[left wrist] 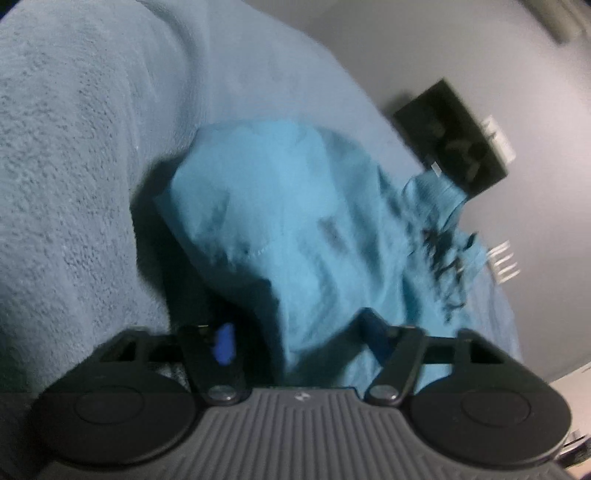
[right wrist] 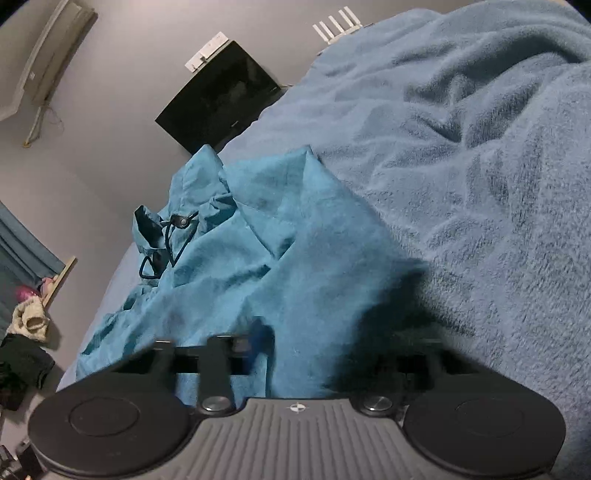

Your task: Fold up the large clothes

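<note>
A teal garment (left wrist: 295,221) with a black drawstring (left wrist: 443,251) lies crumpled on a blue fleece blanket (left wrist: 74,166). In the left wrist view the cloth bunches up between my left gripper's fingers (left wrist: 299,343), which are closed on a fold of it. In the right wrist view the same garment (right wrist: 277,266) spreads to the left, its drawstring (right wrist: 170,236) near the hood. My right gripper (right wrist: 306,354) has the cloth running between its fingers, which are mostly hidden by fabric and shadow.
The blanket (right wrist: 480,166) covers the bed. A black monitor (right wrist: 221,96) and a white router (right wrist: 338,24) stand by the grey wall past the bed's far edge. Clothes (right wrist: 26,332) pile up at the left.
</note>
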